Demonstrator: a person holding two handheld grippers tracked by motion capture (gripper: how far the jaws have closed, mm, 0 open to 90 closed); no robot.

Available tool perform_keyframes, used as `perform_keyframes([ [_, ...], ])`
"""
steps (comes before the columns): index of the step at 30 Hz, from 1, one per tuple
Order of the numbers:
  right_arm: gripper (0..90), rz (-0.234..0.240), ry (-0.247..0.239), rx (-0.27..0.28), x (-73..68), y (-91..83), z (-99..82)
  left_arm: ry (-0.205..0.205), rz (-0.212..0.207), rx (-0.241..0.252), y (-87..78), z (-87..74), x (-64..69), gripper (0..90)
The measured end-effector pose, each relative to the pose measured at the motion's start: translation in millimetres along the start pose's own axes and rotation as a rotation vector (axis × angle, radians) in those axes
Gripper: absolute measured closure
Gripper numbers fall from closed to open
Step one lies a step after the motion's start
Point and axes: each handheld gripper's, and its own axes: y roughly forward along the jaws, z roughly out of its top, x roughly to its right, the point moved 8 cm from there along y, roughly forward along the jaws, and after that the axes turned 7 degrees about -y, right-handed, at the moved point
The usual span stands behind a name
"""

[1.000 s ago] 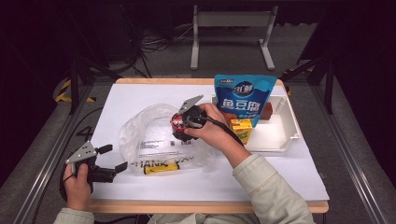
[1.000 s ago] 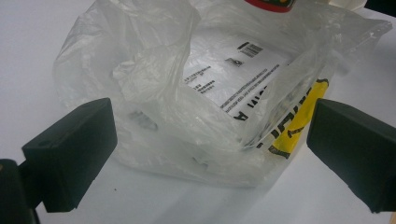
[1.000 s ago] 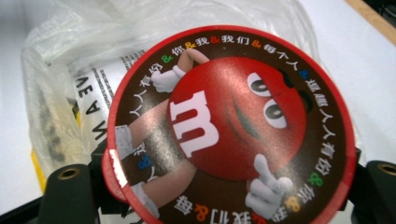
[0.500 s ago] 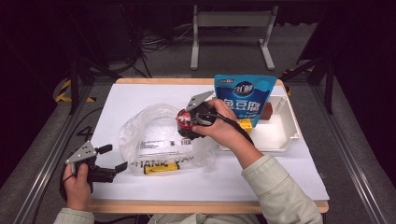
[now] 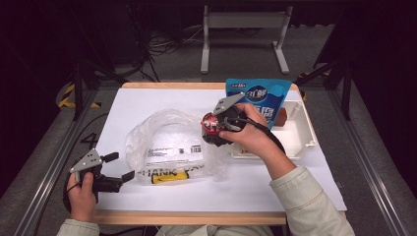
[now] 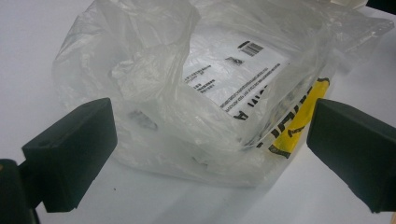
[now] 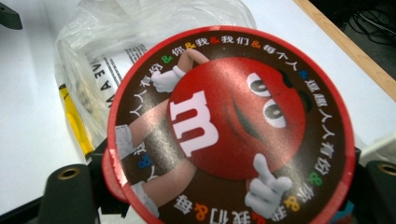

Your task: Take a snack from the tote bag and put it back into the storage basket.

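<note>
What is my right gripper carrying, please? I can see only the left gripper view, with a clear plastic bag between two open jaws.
Observer: The right gripper is shut on a round red candy tub, seen lid-on in its own view.
Operator: Where is it relative to the bag?
Observer: In the high view it is held above the table at the right edge of the plastic bag.
Operator: What lies beyond it?
Observer: A blue pouch stands at a white tray, just right of that hand.
</note>
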Motion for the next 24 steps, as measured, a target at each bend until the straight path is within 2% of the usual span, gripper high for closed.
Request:
perform_keyframes([
  [10,25.5,-0.033,0.028,-0.011,10.9,-24.3,-17.6,0.003,0.002,-0.005,0.1,-0.4,-0.2,2.4],
  [24,25.5,-0.111,0.074,-0.044,31.6,-66.5,-47.3,0.002,0.001,-0.01,1.7,-0.6,0.7,2.3],
])
